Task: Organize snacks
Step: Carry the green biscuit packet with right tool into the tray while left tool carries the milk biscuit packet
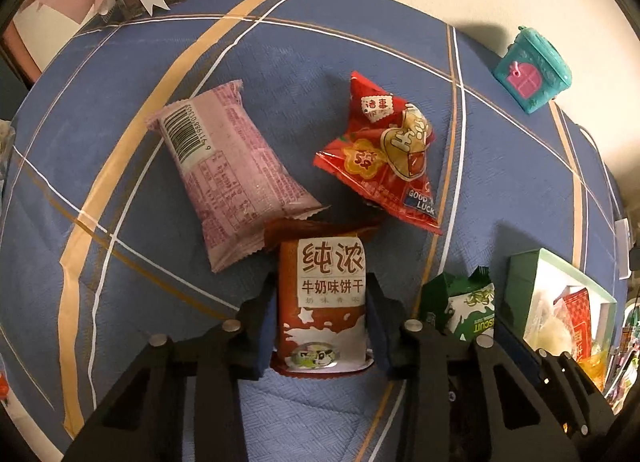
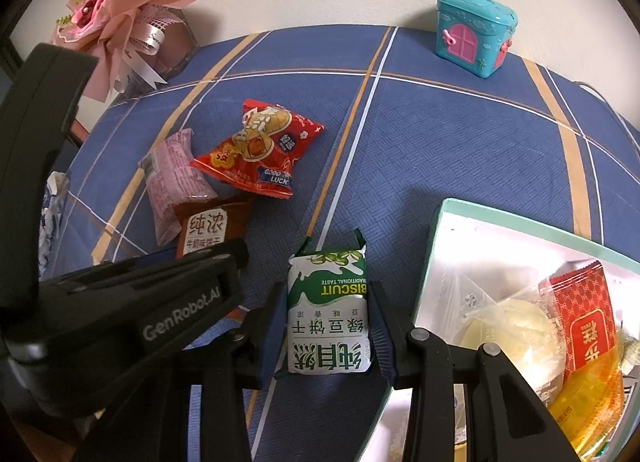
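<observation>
Two grippers each clamp one biscuit pack on the blue cloth [image 2: 460, 142]: the left gripper [image 1: 322, 322] has its jaws nearly closed on the sides of the brown pack [image 1: 322, 302], and the right gripper [image 2: 328, 330] pinches the green pack [image 2: 328, 314] just left of the open box [image 2: 520, 218]. Both packs look light, crinkly and probably slippery with breakable biscuits inside, so a gentle hold across the flat middle seems wisest. Two more snacks, one pink pack [image 1: 232, 178] and one red bag [image 1: 388, 154], lie loose farther left of the box.
</observation>
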`<state>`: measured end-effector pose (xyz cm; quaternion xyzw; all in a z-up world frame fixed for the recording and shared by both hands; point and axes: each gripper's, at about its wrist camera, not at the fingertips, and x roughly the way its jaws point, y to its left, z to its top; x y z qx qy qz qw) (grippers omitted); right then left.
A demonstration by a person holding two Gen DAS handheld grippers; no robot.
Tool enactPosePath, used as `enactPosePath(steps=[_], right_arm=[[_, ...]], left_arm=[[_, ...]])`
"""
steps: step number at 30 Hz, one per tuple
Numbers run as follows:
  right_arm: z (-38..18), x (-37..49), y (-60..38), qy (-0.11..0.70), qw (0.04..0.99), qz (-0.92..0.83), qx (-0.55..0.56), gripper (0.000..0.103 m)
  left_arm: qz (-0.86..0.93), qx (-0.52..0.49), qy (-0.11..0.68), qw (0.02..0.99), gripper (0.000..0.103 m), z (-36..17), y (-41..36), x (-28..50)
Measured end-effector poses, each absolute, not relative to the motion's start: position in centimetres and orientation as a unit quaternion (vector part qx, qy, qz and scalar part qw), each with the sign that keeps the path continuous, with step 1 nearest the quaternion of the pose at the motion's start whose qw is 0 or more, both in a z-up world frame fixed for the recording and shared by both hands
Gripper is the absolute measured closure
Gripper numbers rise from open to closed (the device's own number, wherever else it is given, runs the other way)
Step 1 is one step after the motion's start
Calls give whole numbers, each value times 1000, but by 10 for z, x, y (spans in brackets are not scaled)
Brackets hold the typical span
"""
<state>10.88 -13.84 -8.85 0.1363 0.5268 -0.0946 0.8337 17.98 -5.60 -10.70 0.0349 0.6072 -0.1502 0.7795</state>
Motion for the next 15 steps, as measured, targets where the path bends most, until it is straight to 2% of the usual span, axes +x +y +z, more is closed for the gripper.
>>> enactPosePath(steps=[15], right_arm=[[-96, 113, -129, 532, 833, -103, 114, 61]], left_arm=[[-144, 37, 609, 779, 62, -100, -50, 176]])
